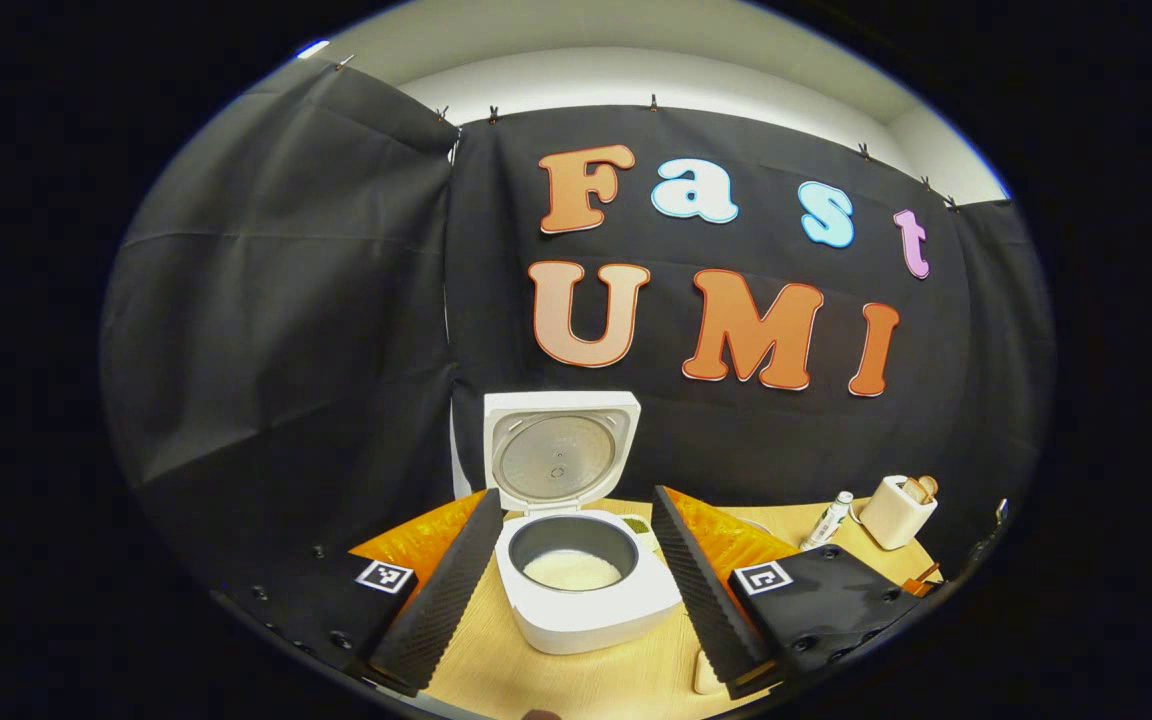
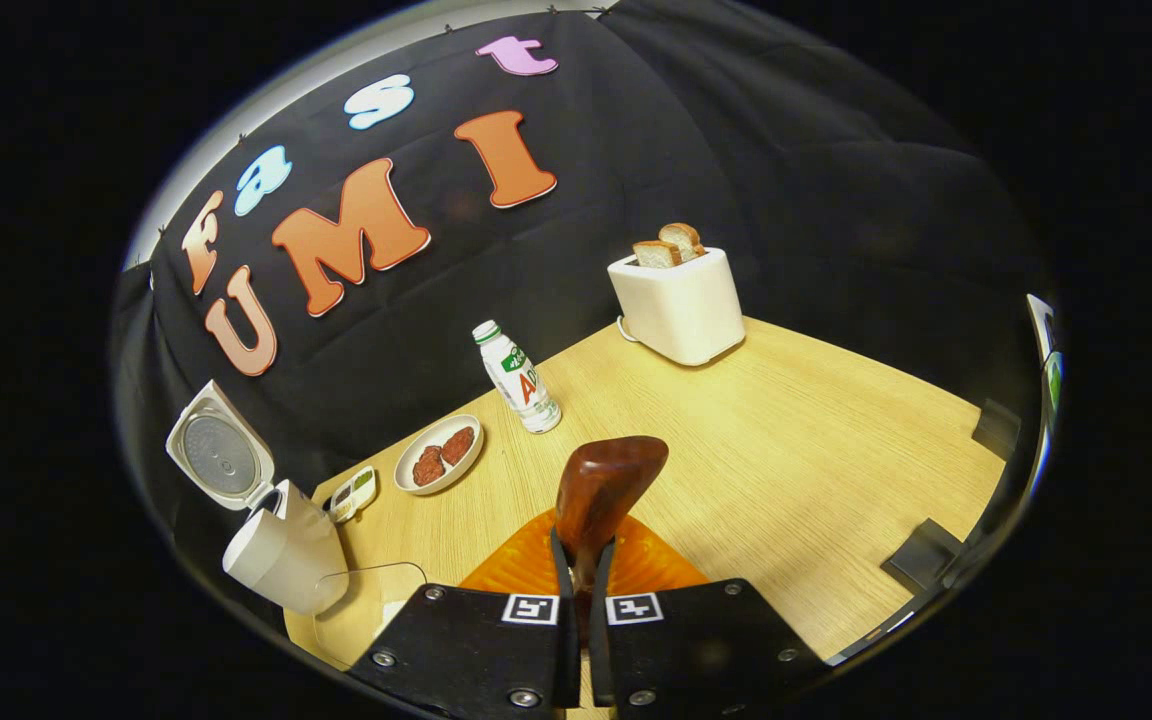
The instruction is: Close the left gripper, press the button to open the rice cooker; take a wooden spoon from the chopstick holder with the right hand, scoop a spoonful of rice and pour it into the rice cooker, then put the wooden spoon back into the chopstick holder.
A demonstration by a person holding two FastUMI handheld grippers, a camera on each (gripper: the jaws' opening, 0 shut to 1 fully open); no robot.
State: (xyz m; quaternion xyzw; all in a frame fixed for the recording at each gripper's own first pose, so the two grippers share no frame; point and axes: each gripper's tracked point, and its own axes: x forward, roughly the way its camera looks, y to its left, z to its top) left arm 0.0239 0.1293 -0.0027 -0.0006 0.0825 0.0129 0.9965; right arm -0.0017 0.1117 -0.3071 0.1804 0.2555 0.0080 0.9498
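Now I see my left hand-held gripper (image 1: pixel 576 575) spread wide, its two fingers flanking the rice cooker (image 1: pixel 581 580) straight ahead of it without touching it. That cooker stands with its lid (image 1: pixel 558 448) tipped up and back, and white rice (image 1: pixel 572 570) lies in the bottom of its inner pot. My right hand-held gripper (image 2: pixel 581 565) is closed narrow on the wooden spoon (image 2: pixel 604 485), both fingers pressing its handle, the bowl rising just ahead of the tips above the counter (image 2: pixel 786 450). Farther ahead of it stand a milk bottle (image 2: pixel 518 376) and a plate of meat patties (image 2: pixel 439 455); a toaster (image 2: pixel 678 300) with bread sits beyond, to the right.
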